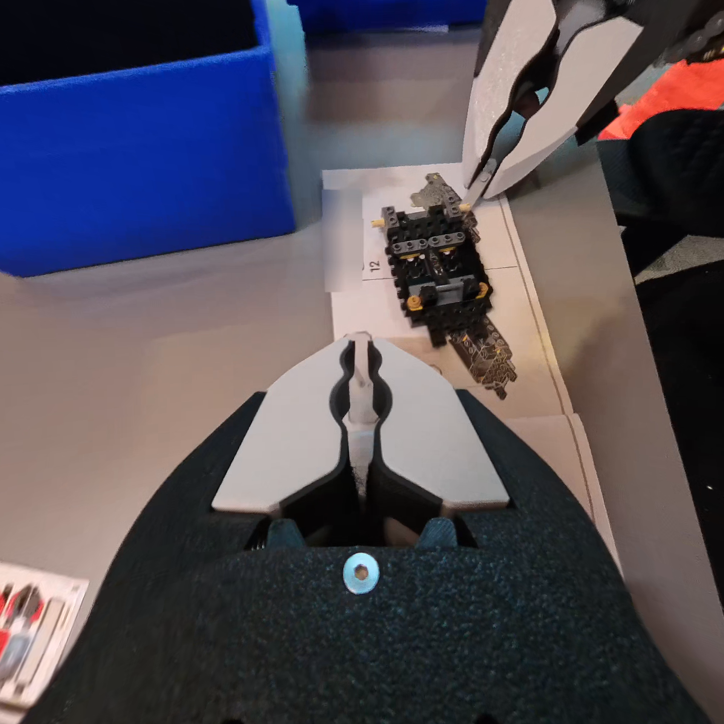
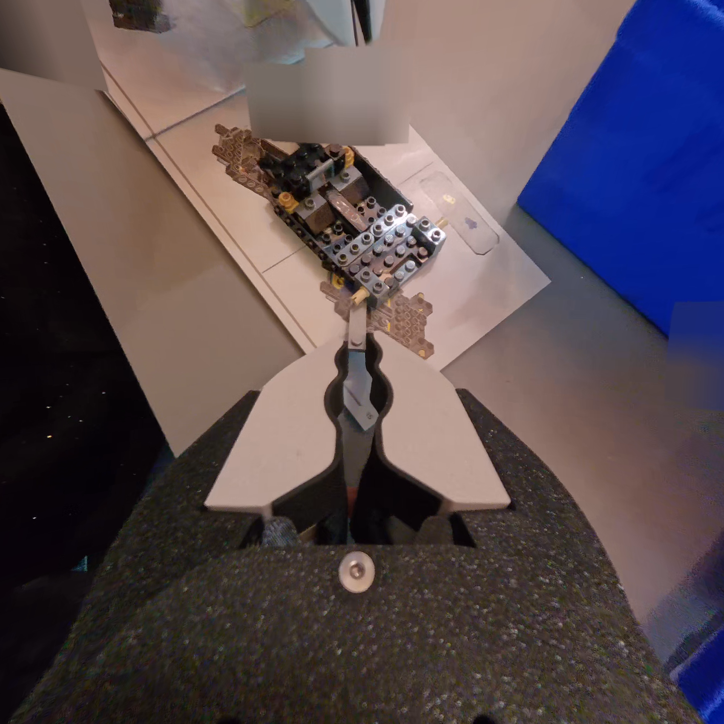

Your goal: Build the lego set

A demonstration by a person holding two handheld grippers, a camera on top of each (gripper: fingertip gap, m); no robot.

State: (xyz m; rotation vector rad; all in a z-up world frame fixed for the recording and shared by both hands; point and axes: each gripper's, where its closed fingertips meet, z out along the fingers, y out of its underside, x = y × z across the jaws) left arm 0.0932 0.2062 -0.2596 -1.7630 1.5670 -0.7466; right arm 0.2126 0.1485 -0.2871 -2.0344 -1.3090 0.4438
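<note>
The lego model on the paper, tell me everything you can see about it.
The lego model is a partly built, mostly black, elongated plastic frame with dark grey studded plates across one end, tan pins sticking out at the sides and yellow-orange round pieces near the middle. It lies flat on the open instruction sheet, over a printed drawing. The right gripper, shut on a thin grey piece, brings that piece's tip to a tan pin.

The blue bin (image 1: 137, 164) runs off the top and left edges of the left wrist view; its inside is too dark to read; a printed sheet (image 1: 35, 634) at the lower left is cut by the edge and blurred. In the right wrist view a grey mosaic patch hides the far end of the lego model (image 2: 352, 223) — the instruction booklet (image 2: 219, 219) beneath it is partly hidden too.
</note>
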